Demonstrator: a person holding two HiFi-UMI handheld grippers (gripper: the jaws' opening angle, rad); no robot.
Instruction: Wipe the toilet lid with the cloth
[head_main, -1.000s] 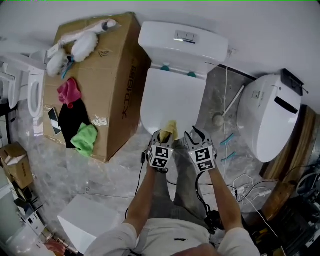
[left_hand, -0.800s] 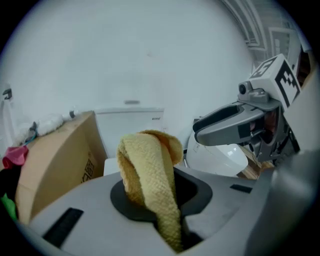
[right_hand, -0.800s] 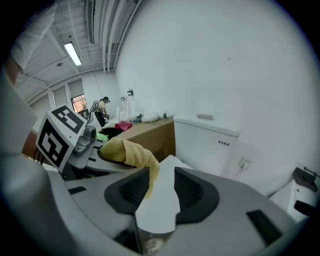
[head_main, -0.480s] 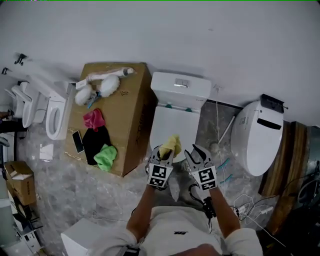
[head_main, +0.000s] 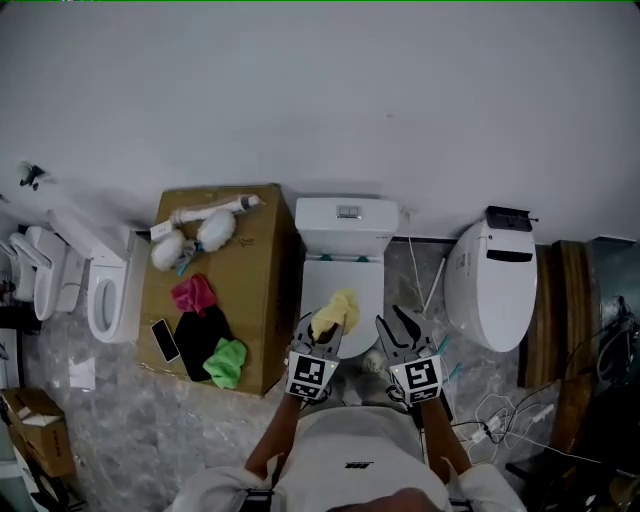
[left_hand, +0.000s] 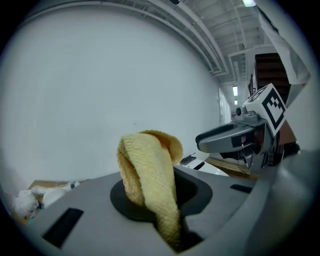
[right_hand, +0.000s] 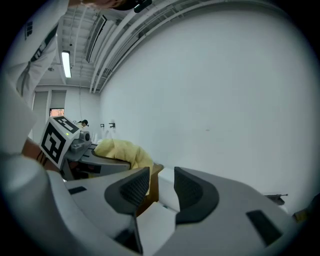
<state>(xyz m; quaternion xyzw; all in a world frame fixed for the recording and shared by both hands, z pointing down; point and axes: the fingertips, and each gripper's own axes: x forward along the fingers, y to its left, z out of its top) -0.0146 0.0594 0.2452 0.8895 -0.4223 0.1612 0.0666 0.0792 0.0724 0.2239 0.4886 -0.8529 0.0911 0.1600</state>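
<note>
Head view: a white toilet (head_main: 346, 225) stands against the wall, its lid (head_main: 345, 280) down. The left gripper (head_main: 322, 338) is over the front of that lid, and a yellow cloth (head_main: 337, 310) sticks up from its tips. From this angle I cannot tell whether the cloth touches the lid. The right gripper (head_main: 397, 328) is just to the right of the toilet's front edge, close beside the left one, its two jaws spread in a V. To the left of the toilet, touching its side, stands a cardboard box (head_main: 255, 300). On the box lie a pink rag (head_main: 192, 295), a black rag (head_main: 198, 337), a green rag (head_main: 228, 362), a phone (head_main: 166, 340) and white brushes (head_main: 195, 232). To the right of the toilet stands a second, rounder toilet (head_main: 490, 285).

Left gripper view: the jaws are pressed together on the cloth. Its lower end is pinched in the slit between them, and the rest rises as a folded hump against the bare wall. The right gripper shows at the right, level with the cloth.

Right gripper view: the jaws stand apart with a narrow gap and hold nothing. Through the gap show the brown edge of the box and a white part of the toilet. The left gripper and its cloth show at the left.
</note>
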